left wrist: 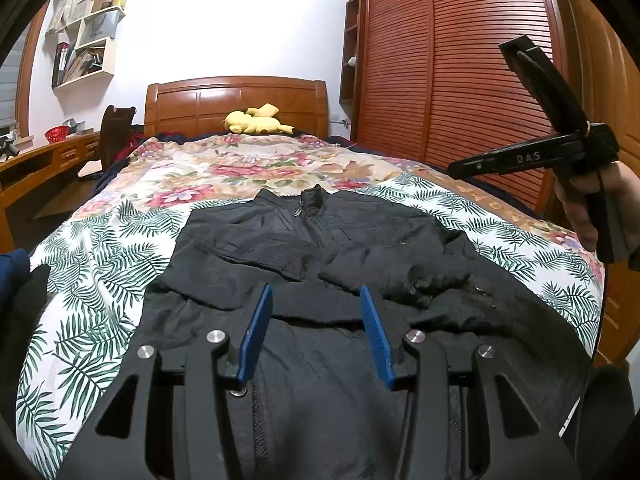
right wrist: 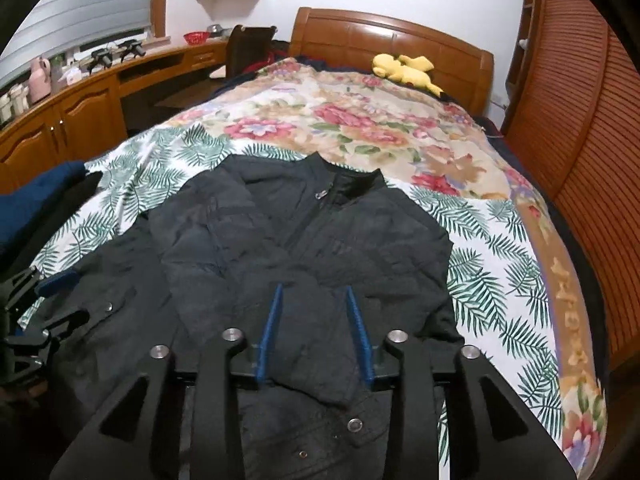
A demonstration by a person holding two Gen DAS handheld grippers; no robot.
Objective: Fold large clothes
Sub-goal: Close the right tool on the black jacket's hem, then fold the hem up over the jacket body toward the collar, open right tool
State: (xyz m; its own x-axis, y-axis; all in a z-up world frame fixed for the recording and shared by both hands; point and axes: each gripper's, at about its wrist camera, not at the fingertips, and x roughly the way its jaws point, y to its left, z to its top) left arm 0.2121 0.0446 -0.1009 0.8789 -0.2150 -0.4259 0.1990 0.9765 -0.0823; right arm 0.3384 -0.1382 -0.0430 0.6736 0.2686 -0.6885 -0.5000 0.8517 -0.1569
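Both grippers, left (left wrist: pixel 314 300) and right (right wrist: pixel 314 300), hover part-open and empty over the black jacket (right wrist: pixel 288 240), which lies face-up on the floral bedspread (right wrist: pixel 400 128): sleeves folded across, zipped, collar toward the headboard (right wrist: pixel 392 36).

Black jacket (left wrist: pixel 320 248) on bed, left claw (left wrist: pixel 316 312) empty
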